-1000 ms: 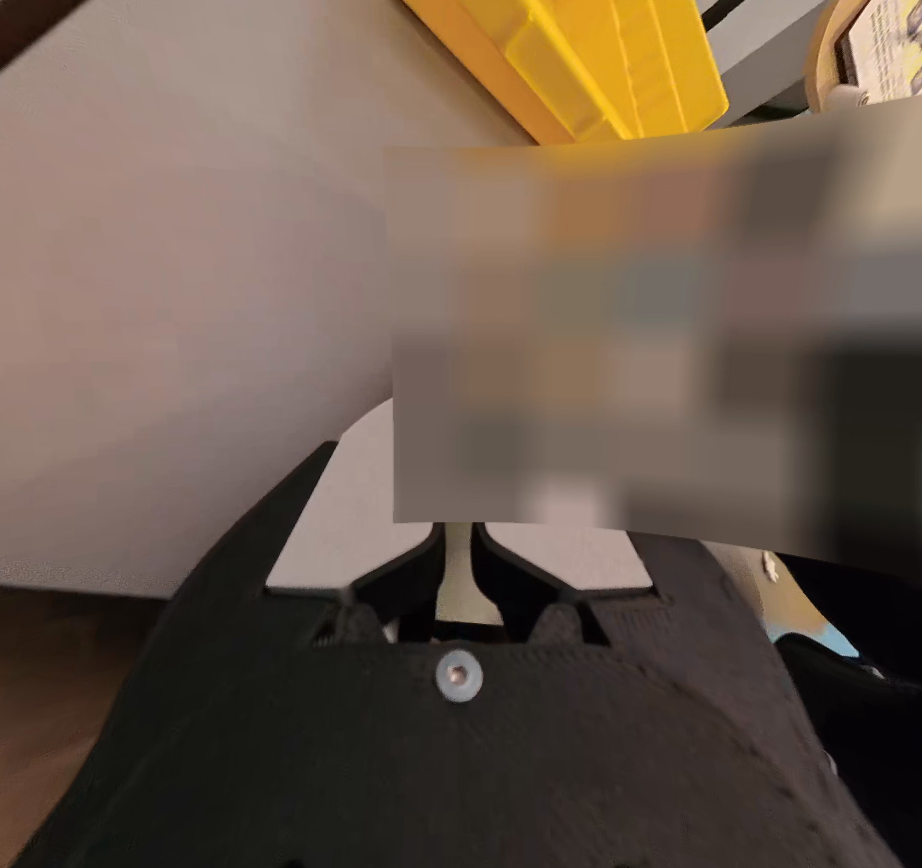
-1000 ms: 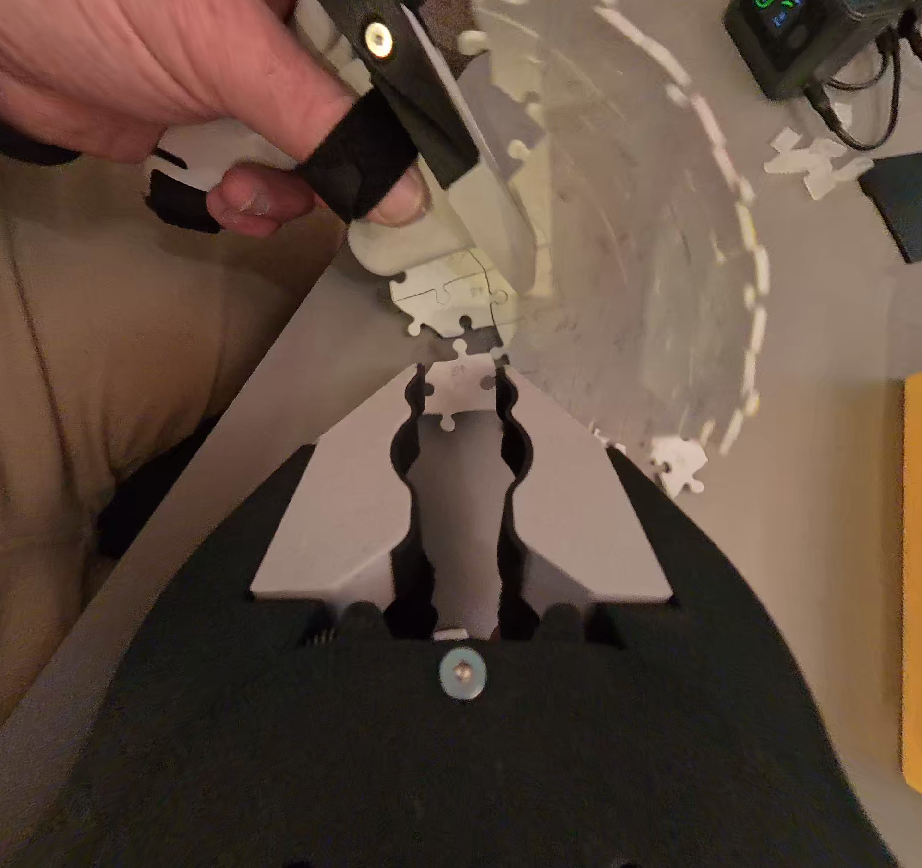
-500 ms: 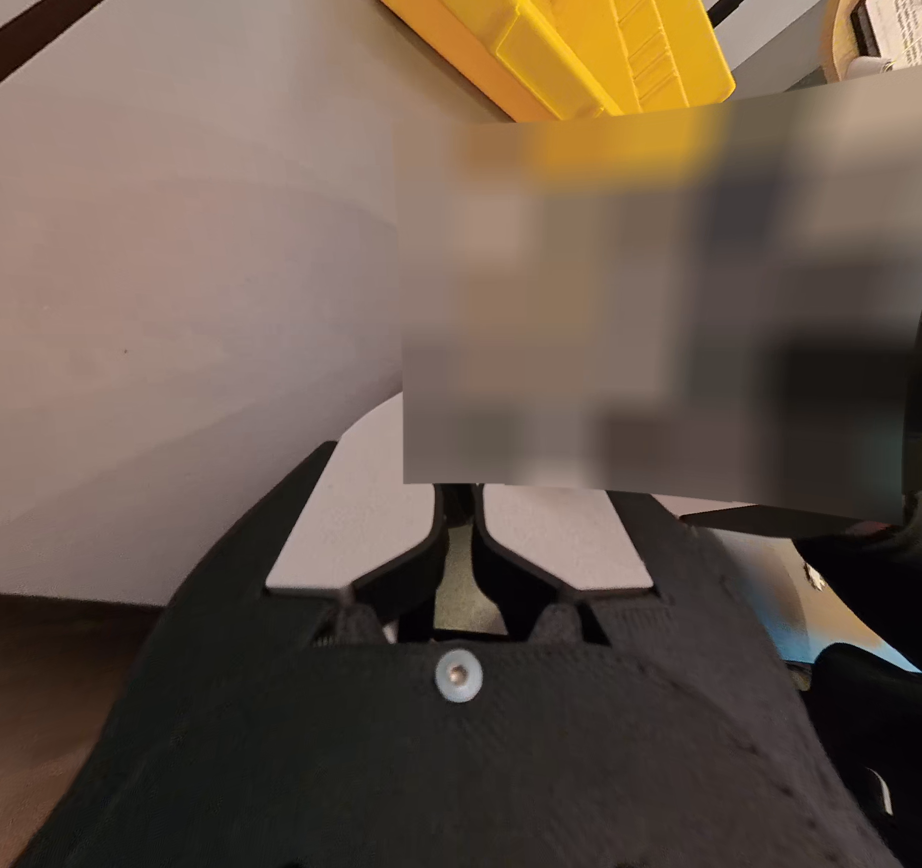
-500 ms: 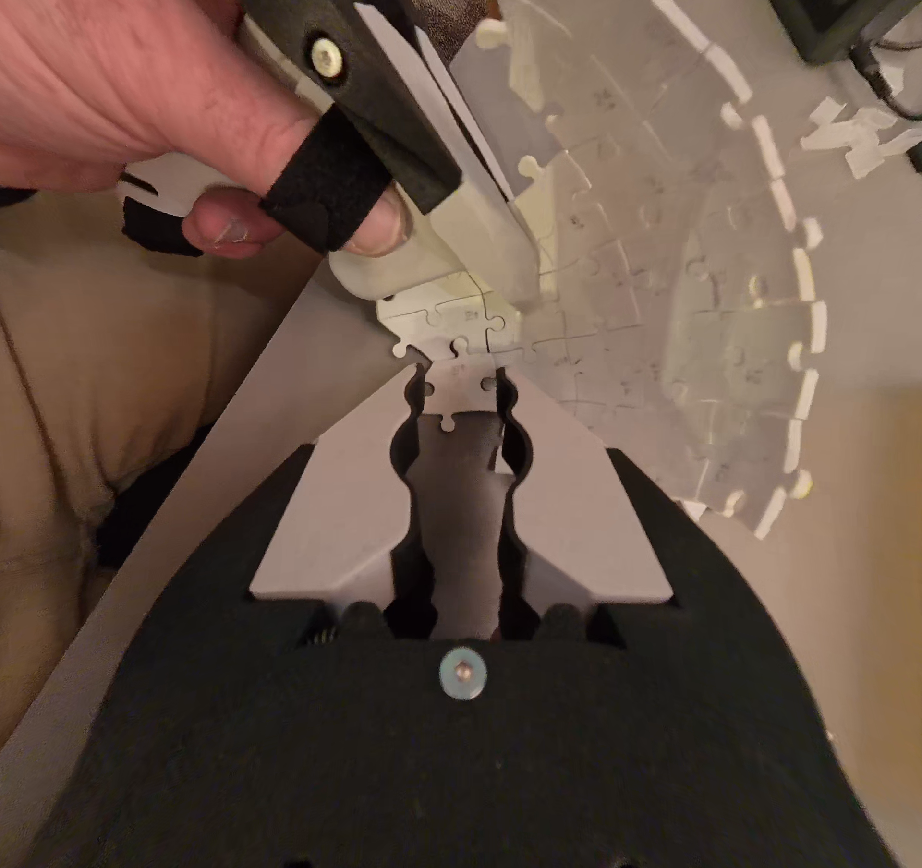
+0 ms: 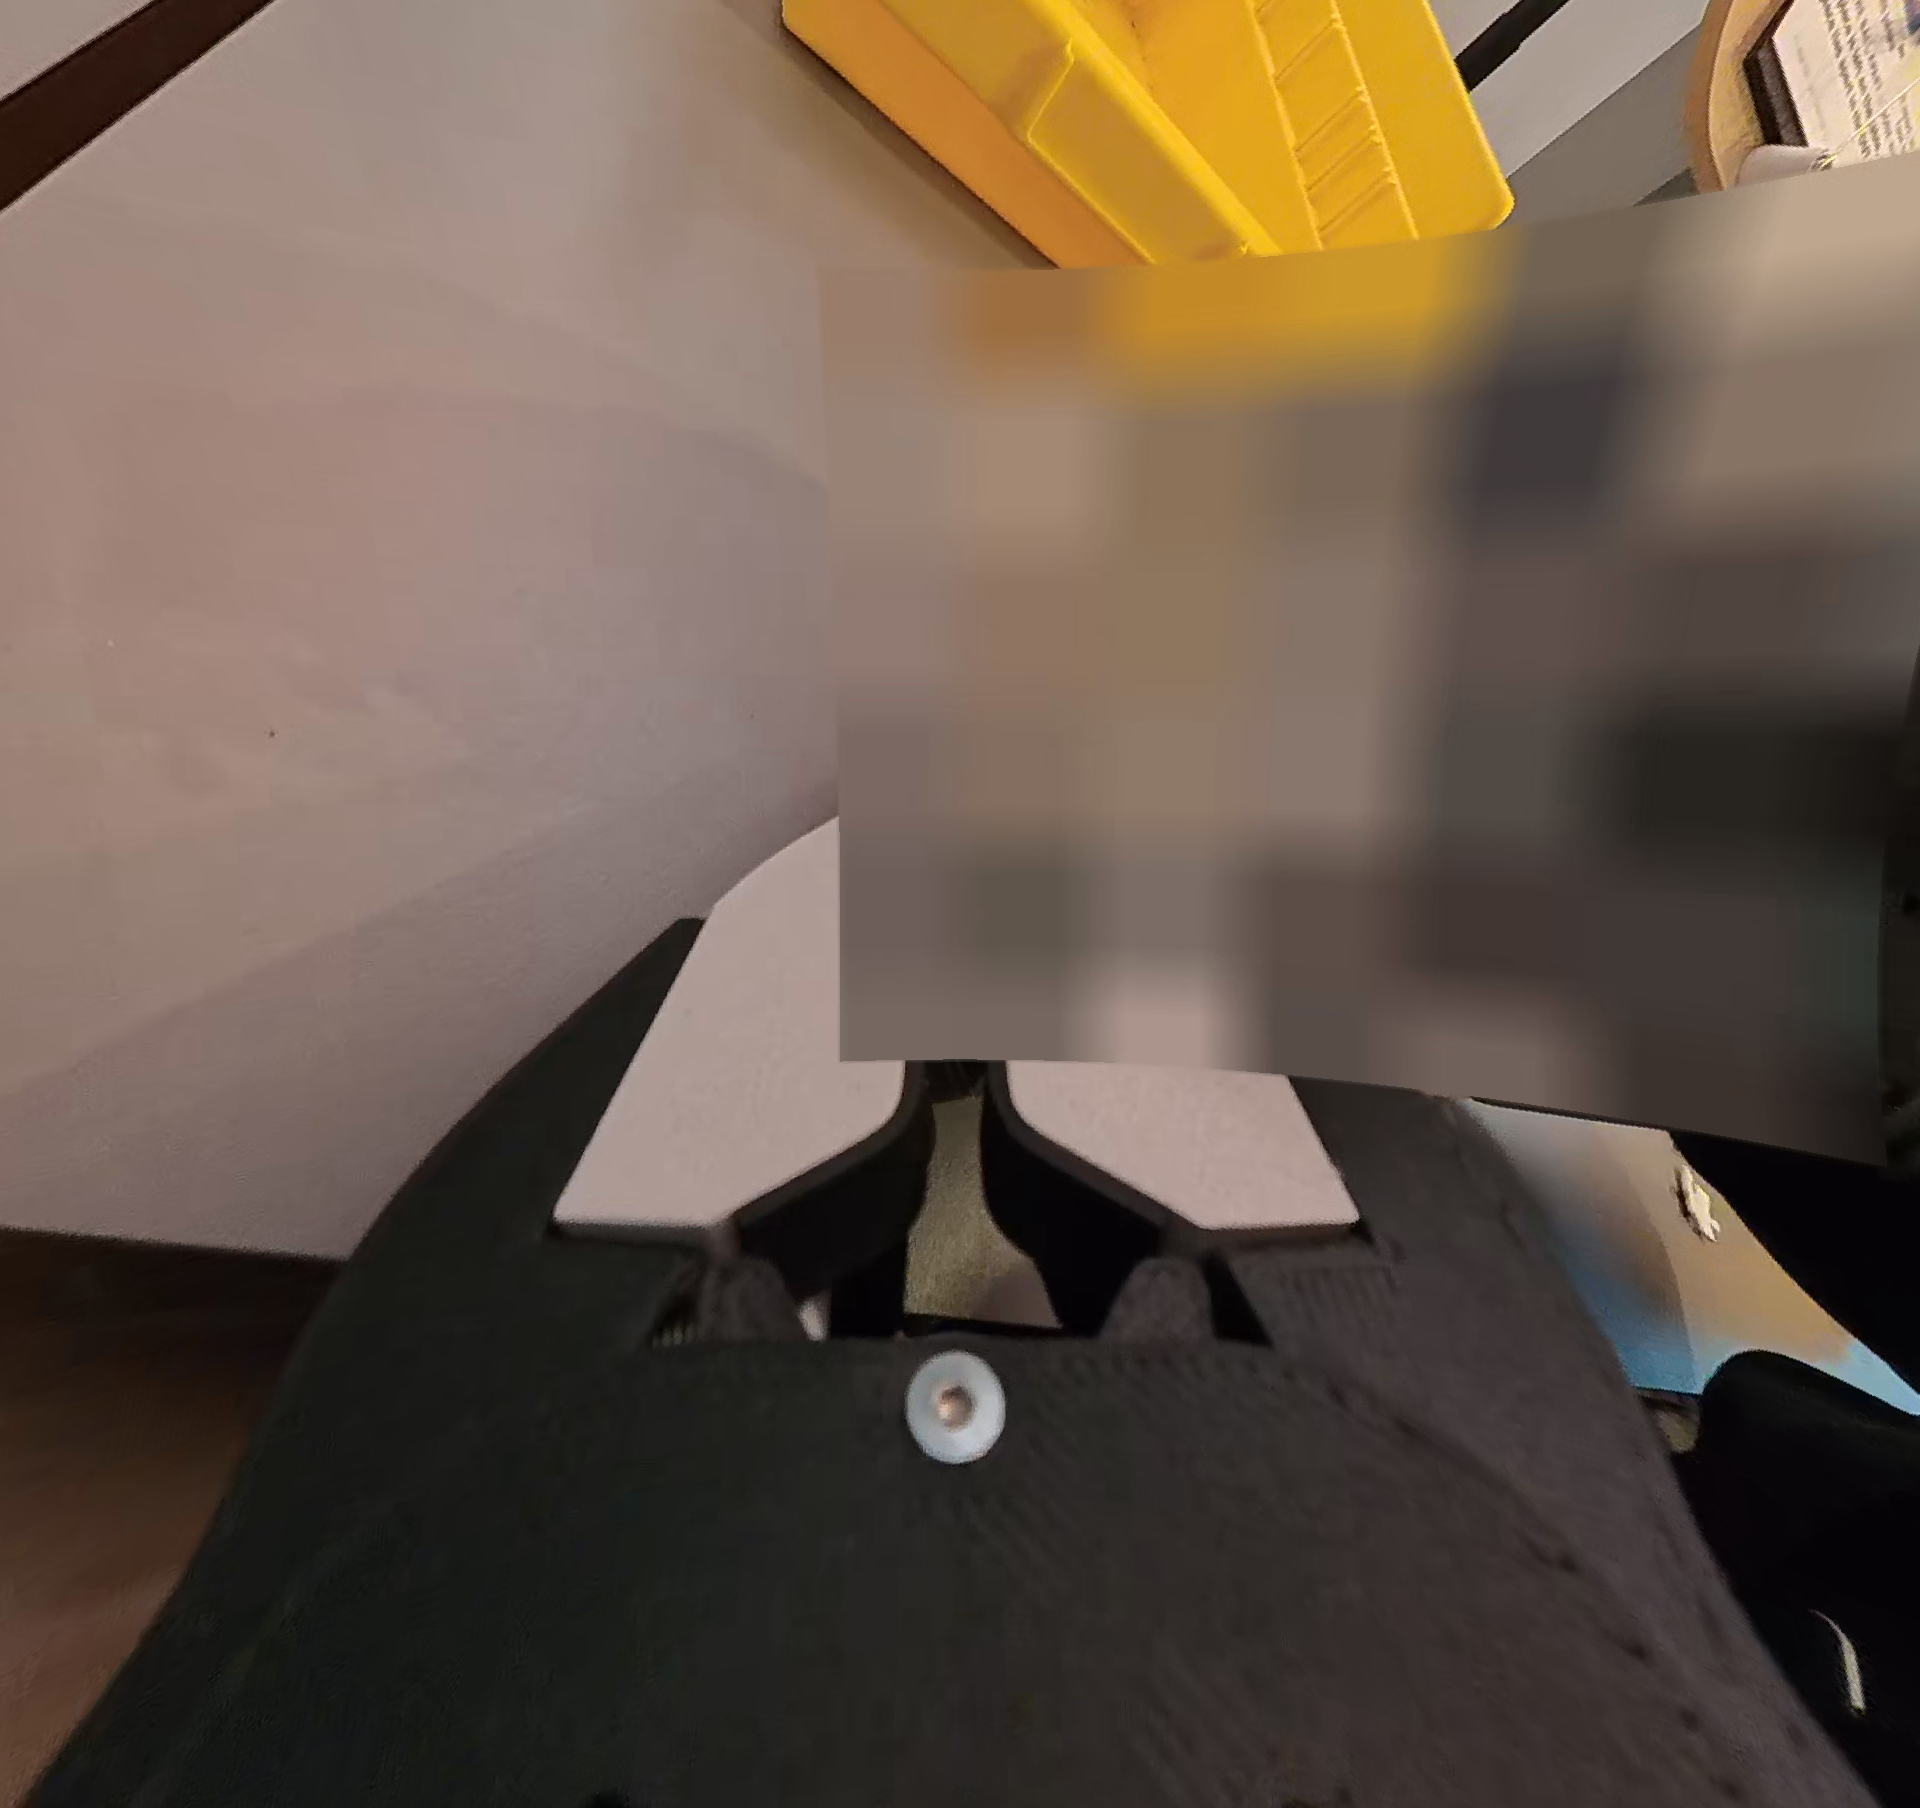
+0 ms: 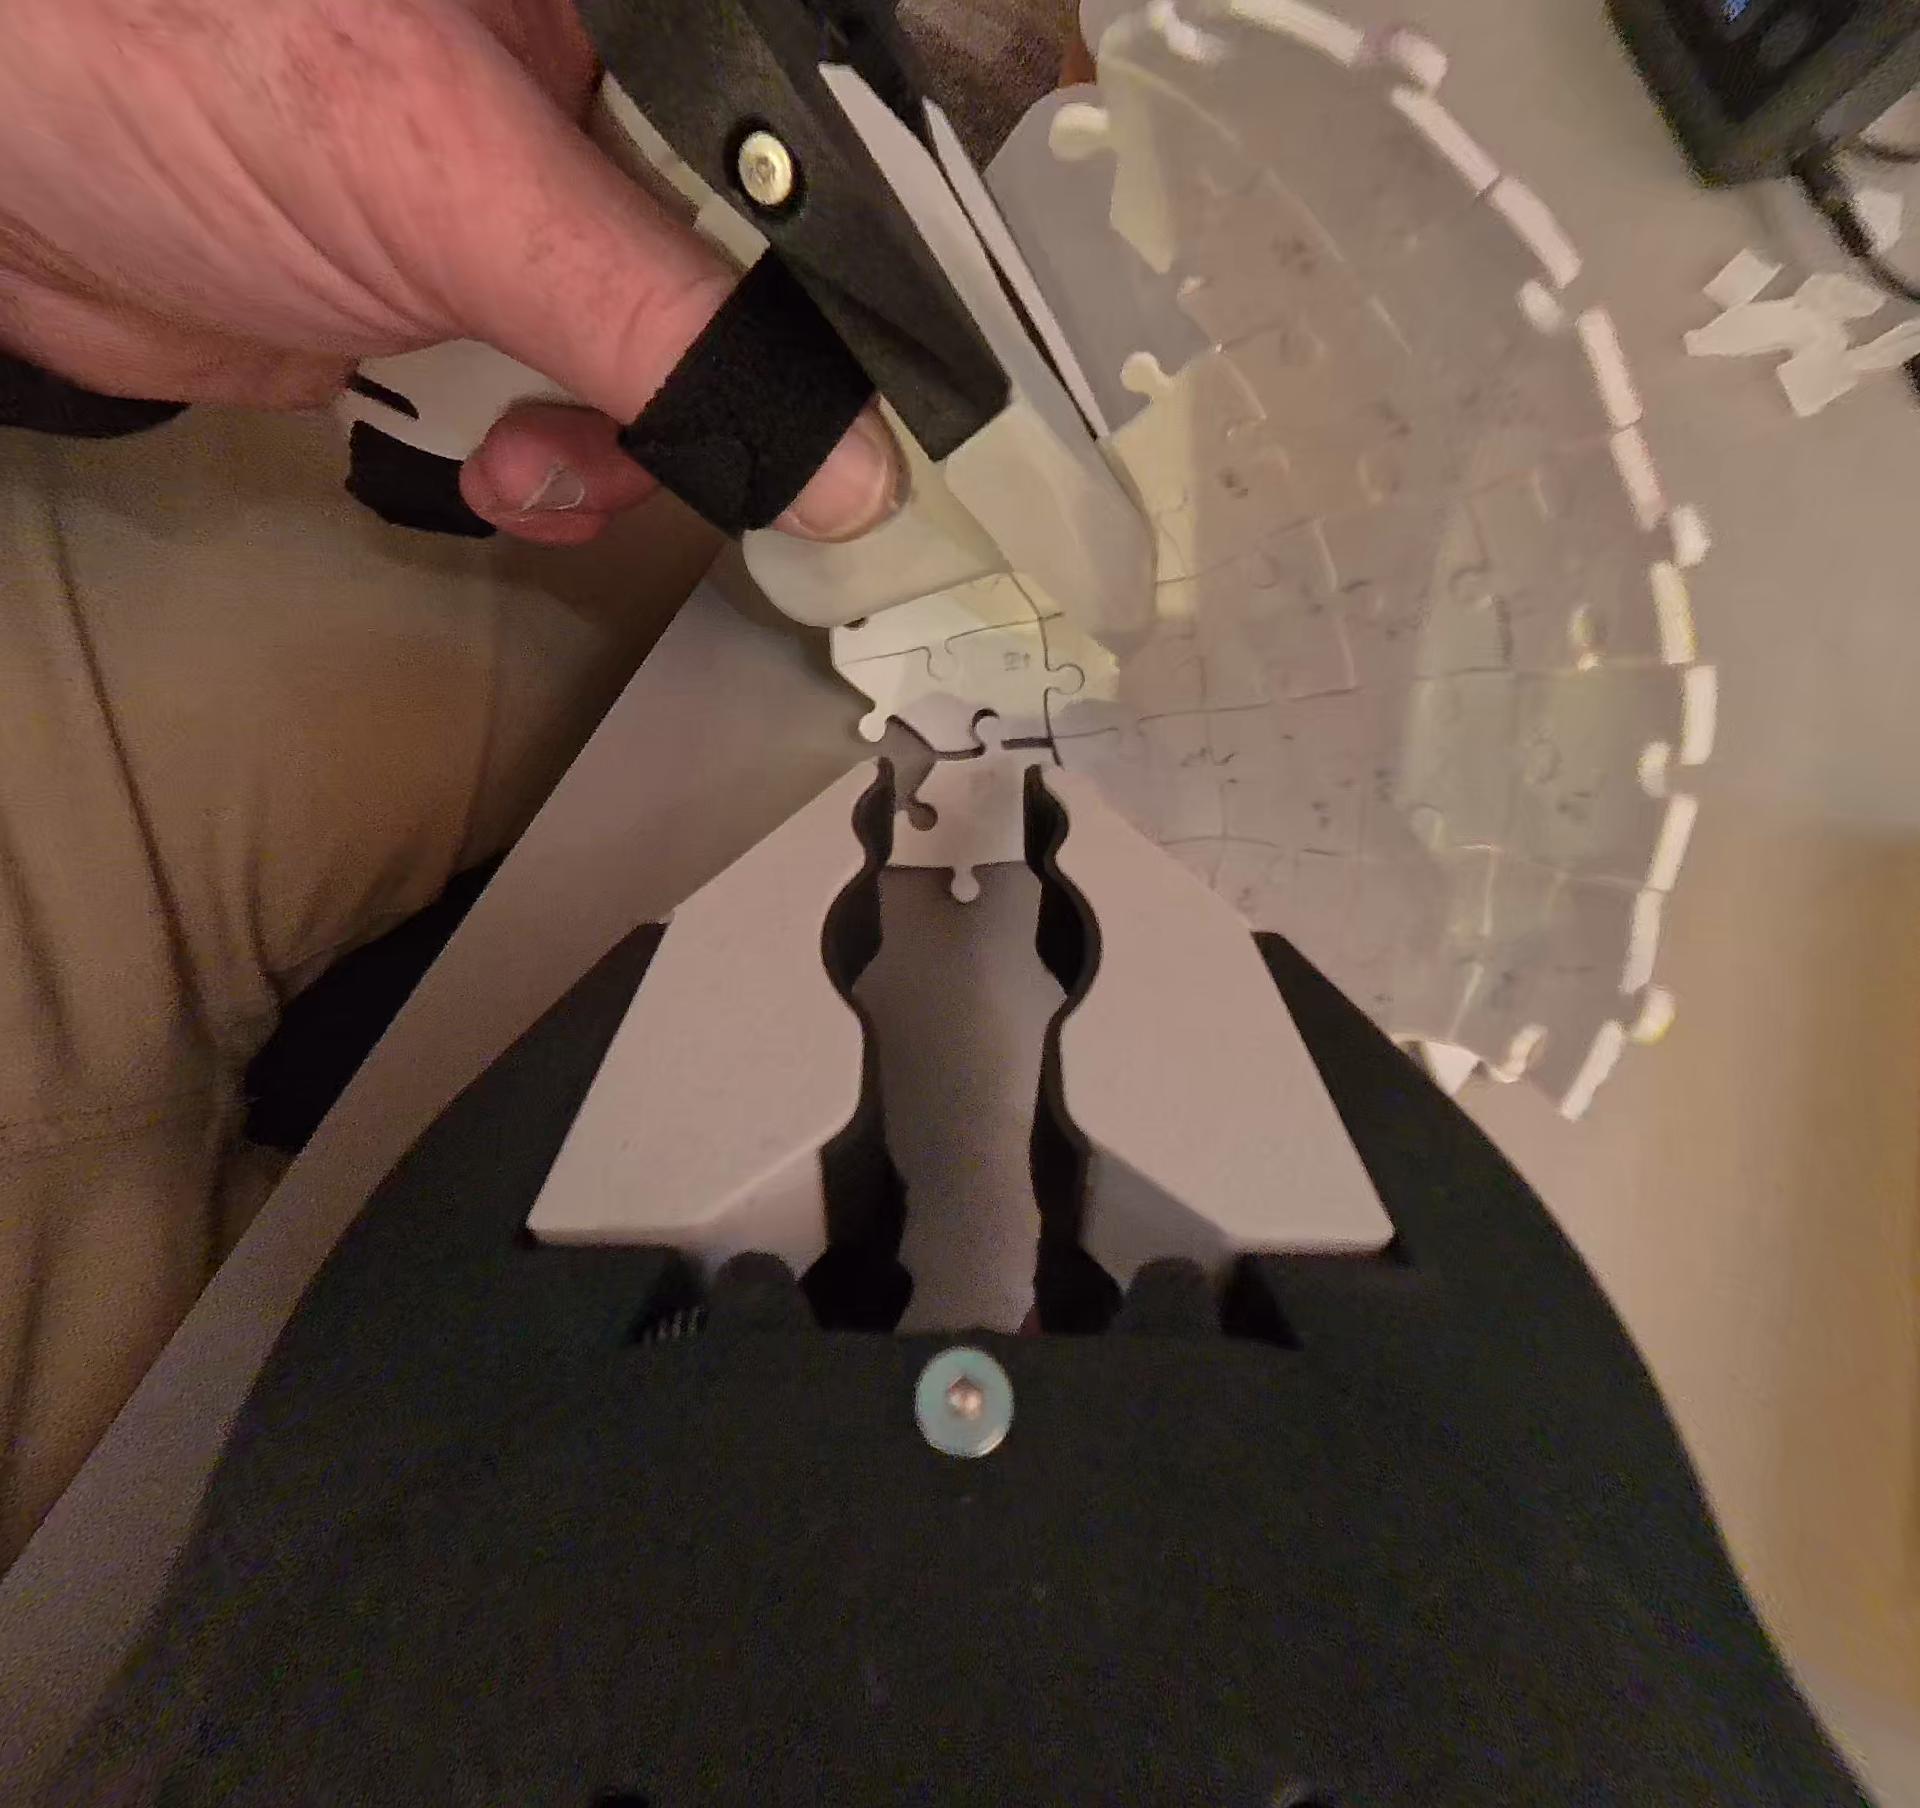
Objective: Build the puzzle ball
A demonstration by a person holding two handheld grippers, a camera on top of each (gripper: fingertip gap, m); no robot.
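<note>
A half-built puzzle ball [image 6: 1403,636], a translucent white curved shell of joined pieces, hangs over the grey table [image 6: 644,782]. In the right wrist view a hand holds my left gripper [image 6: 1112,563], which is shut on the shell's near edge. My right gripper [image 6: 961,782] is shut on one white puzzle piece [image 6: 961,828]. The piece touches the shell's lower edge and sits slightly tilted there. In the left wrist view a mosaic patch hides the fingertips; only the finger bases [image 5: 748,1114] show, close together.
A yellow box [image 5: 1143,65] stands at the back of the table. A black device with a lit green ring [image 6: 1766,13] and its cables sit at the far right, with loose white pieces [image 6: 1808,335] beside it. A person's beige trouser leg [image 6: 208,719] is beyond the table's left edge.
The left gripper has swung the shell down and round toward my right gripper. The held piece now meets the shell's lower edge. Both grippers stayed shut.
</note>
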